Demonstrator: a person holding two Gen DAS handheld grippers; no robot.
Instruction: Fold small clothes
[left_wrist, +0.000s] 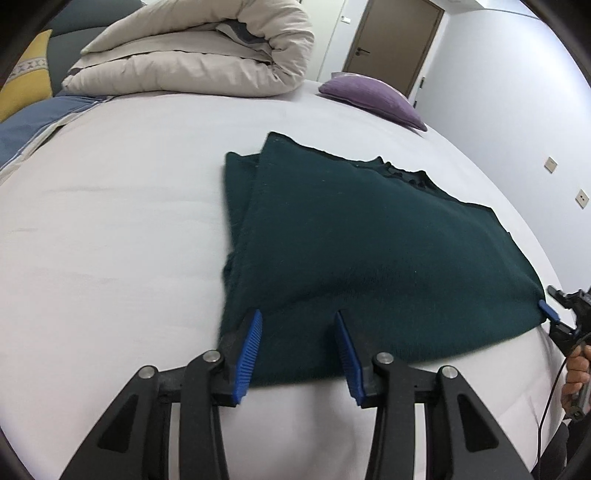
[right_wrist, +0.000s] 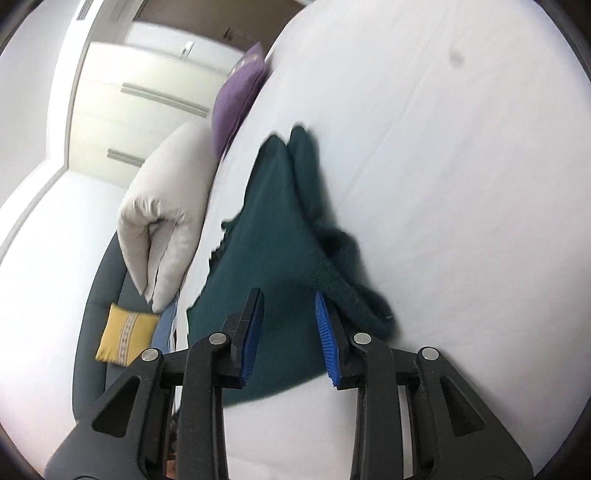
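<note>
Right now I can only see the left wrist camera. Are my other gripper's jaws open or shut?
Observer: Open. In the right wrist view the right gripper has its jaws apart, with the green sweater edge between them.
Operator: Is the sweater flat over there?
Observer: No. A bunched-up part lies rumpled on the bed sheet, just outside one finger.
Operator: Anything else I can't see?
Observer: A white wardrobe stands beyond the purple pillow.
</note>
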